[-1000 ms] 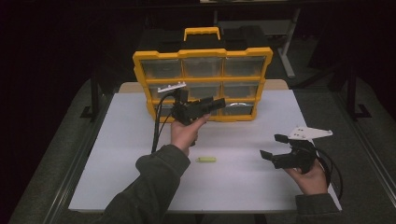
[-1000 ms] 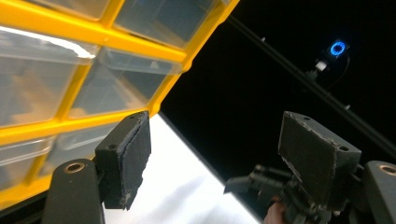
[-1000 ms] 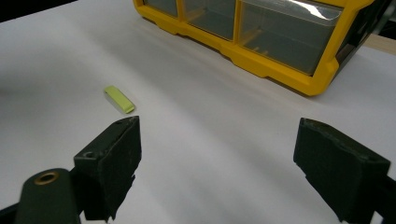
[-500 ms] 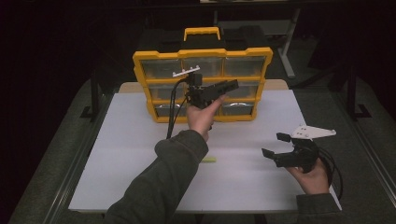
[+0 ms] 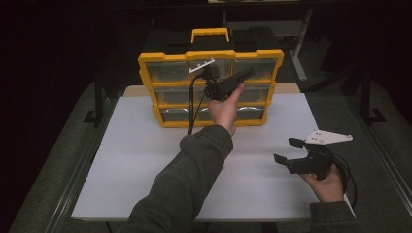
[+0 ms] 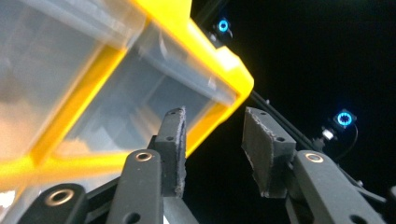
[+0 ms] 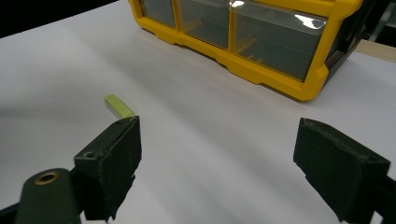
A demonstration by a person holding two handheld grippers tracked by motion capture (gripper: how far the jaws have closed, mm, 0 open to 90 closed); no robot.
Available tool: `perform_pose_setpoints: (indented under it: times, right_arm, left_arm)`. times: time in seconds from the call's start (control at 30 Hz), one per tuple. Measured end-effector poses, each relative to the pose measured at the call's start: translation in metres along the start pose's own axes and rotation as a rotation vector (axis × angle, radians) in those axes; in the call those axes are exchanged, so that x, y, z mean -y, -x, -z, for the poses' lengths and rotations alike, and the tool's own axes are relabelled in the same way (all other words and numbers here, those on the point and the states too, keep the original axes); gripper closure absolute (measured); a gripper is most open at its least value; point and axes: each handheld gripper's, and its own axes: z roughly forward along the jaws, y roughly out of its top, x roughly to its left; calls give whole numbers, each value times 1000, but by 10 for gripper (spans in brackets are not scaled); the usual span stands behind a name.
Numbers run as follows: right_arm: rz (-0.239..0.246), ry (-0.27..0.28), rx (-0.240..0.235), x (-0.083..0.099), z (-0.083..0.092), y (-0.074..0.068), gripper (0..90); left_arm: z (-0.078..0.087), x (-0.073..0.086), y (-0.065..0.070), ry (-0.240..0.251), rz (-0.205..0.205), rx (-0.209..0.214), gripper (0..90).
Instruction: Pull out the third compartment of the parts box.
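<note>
1. Tongs in your left hand (image 5: pixel 233 82) are raised in front of the yellow plastic organiser case with clear drawers (image 5: pixel 170 72), near its upper right corner; their jaws stand apart, gripping nothing.
2. Your right tongs (image 5: pixel 291 155) hover low over the white worktop (image 5: pixel 136 160), well apart from the case, jaws spread wide and empty.
3. Your right gripper view shows a small yellow-green flat piece (image 7: pixel 118 106) lying on the worktop just beyond one jaw.
</note>
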Motion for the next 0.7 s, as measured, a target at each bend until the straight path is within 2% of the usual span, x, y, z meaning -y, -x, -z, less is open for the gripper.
perform_pose_setpoints:
  times: [0.07, 0.3, 0.47, 0.7]
  right_arm:
    - [0, -2, -1, 0, 0, 1, 141]
    - [-13, 17, 0, 1, 3, 3, 141]
    - [-6, 17, -2, 0, 4, 2, 141]
    - [-11, 34, 11, -1, 7, 3, 141]
  left_arm:
    - [-2, -2, 1, 18, -2, -6, 623]
    - [-10, 2, -5, 19, 20, -14, 699]
    - [-12, 2, -9, 46, 42, -2, 721]
    - [-15, 0, -13, 62, 45, 2, 783]
